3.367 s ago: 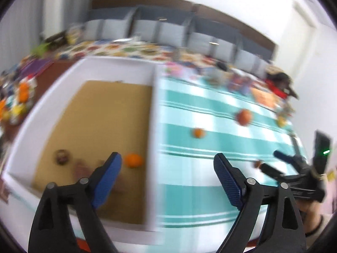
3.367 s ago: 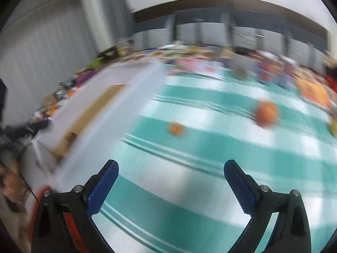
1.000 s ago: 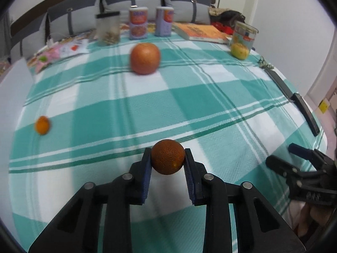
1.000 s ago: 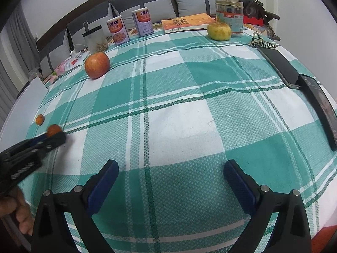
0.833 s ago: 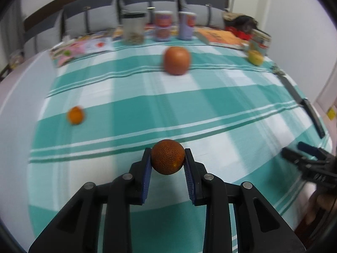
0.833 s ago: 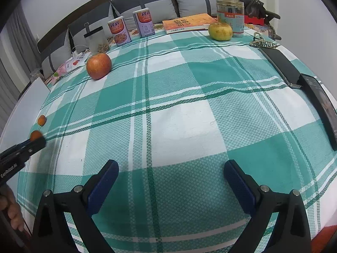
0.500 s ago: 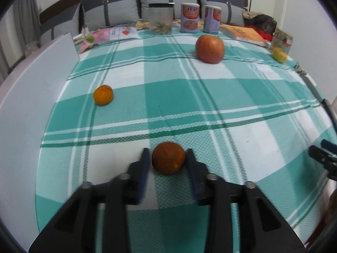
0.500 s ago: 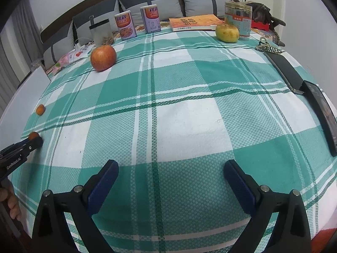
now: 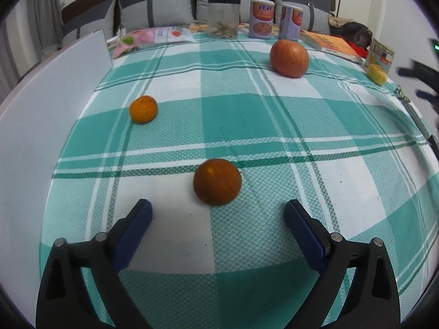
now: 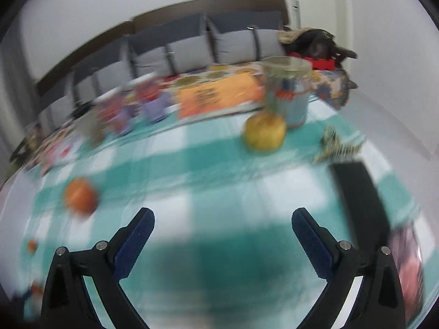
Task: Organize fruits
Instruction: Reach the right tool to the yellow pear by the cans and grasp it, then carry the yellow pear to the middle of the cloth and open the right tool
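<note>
A dark orange fruit [image 9: 217, 181] lies on the green checked tablecloth [image 9: 247, 126], just ahead of my left gripper [image 9: 218, 213]. Its jaws are opening wide and touch nothing. A smaller bright orange [image 9: 143, 109] sits further left, a red apple [image 9: 288, 58] at the back right, a yellow fruit [image 9: 377, 74] at the far right. The right wrist view is blurred: my right gripper [image 10: 222, 224] is open over the cloth, with the yellow fruit [image 10: 264, 131] ahead and the apple [image 10: 81, 196] to the left.
A white box wall [image 9: 52, 87] runs along the left of the cloth. A clear jar [image 9: 223, 17], two cans [image 9: 274, 19] and an orange book [image 9: 333, 45] line the back. A black flat strip [image 10: 359, 192] lies at the right, a glass jar [image 10: 288, 87] behind the yellow fruit.
My left gripper, shut on the dark orange a second ago, has opened and left it on the cloth. The right gripper has swung toward the yellow fruit at the table's far right.
</note>
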A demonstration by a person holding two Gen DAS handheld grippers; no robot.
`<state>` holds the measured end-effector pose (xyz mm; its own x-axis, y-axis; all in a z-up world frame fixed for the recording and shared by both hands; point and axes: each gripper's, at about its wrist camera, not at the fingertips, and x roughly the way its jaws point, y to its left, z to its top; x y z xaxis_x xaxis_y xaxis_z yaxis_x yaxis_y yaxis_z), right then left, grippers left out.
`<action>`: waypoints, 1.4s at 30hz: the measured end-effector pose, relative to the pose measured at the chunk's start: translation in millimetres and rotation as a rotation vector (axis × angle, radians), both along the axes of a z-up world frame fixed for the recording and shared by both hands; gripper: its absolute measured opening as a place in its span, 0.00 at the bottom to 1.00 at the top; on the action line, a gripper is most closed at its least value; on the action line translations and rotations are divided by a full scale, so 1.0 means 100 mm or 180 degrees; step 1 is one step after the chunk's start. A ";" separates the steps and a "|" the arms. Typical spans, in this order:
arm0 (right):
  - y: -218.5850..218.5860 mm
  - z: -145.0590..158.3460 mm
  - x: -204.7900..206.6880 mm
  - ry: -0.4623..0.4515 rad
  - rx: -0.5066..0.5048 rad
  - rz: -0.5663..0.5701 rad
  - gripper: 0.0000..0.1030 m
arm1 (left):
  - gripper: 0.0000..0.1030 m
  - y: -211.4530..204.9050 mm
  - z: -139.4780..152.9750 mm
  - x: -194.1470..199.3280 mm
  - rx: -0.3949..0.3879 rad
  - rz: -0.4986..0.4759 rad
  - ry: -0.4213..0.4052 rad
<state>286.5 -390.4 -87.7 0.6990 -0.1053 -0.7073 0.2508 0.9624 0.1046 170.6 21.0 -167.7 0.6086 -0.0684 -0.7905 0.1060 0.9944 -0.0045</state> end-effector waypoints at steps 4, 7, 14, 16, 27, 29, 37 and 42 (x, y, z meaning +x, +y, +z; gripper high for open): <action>-0.44 -0.13 0.78 0.0279 -0.0085 -0.0261 0.97 | 0.95 0.00 -0.01 0.01 -0.0012 0.0003 0.0004; -0.57 -0.26 1.16 0.0414 -0.0217 -0.0289 0.97 | 0.96 0.00 0.00 0.01 -0.0013 0.0005 0.0006; -0.74 -0.51 1.48 0.0599 -0.0316 -0.0372 0.90 | 0.97 0.00 -0.01 0.02 -0.0005 0.0008 0.0008; -0.73 -0.53 1.49 0.0535 -0.0260 -0.0251 0.68 | 0.97 0.00 -0.01 0.02 -0.0003 0.0009 0.0009; -0.18 -0.45 0.91 0.0377 0.0188 0.0249 0.68 | 0.97 0.00 -0.01 0.02 -0.0003 0.0007 0.0010; 0.04 -0.42 0.65 0.0401 0.0360 0.0467 0.68 | 0.97 0.00 -0.01 0.02 -0.0002 0.0007 0.0010; 1.22 -0.37 -0.66 0.0486 0.0488 0.1162 0.68 | 0.97 0.00 -0.01 0.02 -0.0002 0.0005 0.0012; 1.65 -0.68 -0.96 0.0489 0.0207 0.1251 0.72 | 0.97 0.01 -0.01 0.03 -0.0032 -0.0023 0.0031</action>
